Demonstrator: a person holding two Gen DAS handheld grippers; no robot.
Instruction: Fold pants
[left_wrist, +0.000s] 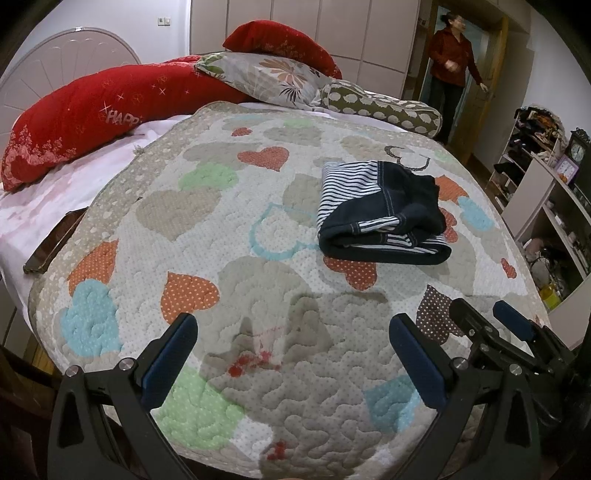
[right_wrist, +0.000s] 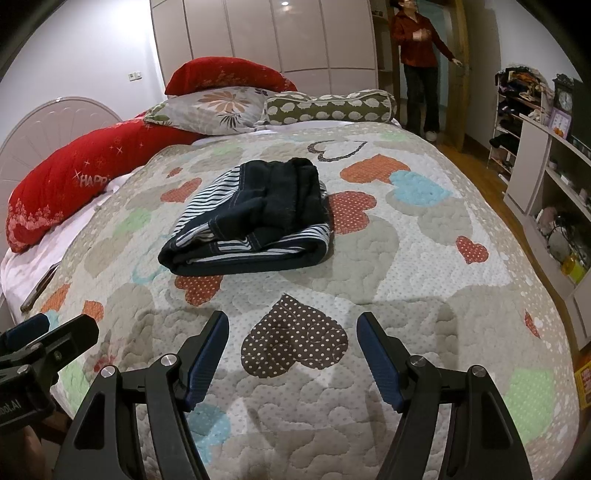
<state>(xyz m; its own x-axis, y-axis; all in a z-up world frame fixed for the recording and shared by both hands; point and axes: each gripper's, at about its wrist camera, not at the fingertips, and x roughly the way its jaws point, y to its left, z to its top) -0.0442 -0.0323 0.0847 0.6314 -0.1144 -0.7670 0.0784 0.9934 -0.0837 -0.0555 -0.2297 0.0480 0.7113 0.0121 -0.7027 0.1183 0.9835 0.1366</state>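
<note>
- Pants (right_wrist: 251, 218) lie on the bed's quilt (right_wrist: 424, 236) as a compact bundle, dark denim outside with a striped lining showing at the folds. They sit at about 11 o'clock from the right gripper (right_wrist: 291, 350) and about 1 o'clock from the left gripper (left_wrist: 295, 354), well apart from both.
- Both tools hover over bare quilt near the foot of the bed. The jaws of each stand wide apart, with nothing between them.
- Judging by the thick stacked layers, the bundle looks soft but fairly heavy for cloth. It should sag and unroll if lifted by one layer only.
- Denim with a lining likely grips well on the blue pads (right_wrist: 207, 354), so slipping seems a small risk. Pinching only the top layer is the larger one.
- The rolled edge facing the grippers looks the best place to take hold, since all layers meet there. One grip near its 9 o'clock end and one near its 3 o'clock end would keep the stack together.
- The far side looks looser and rumpled, so it is a poorer hold.
- The fold appears largely done already. Any further touch probably only needs to square the bundle.
</note>
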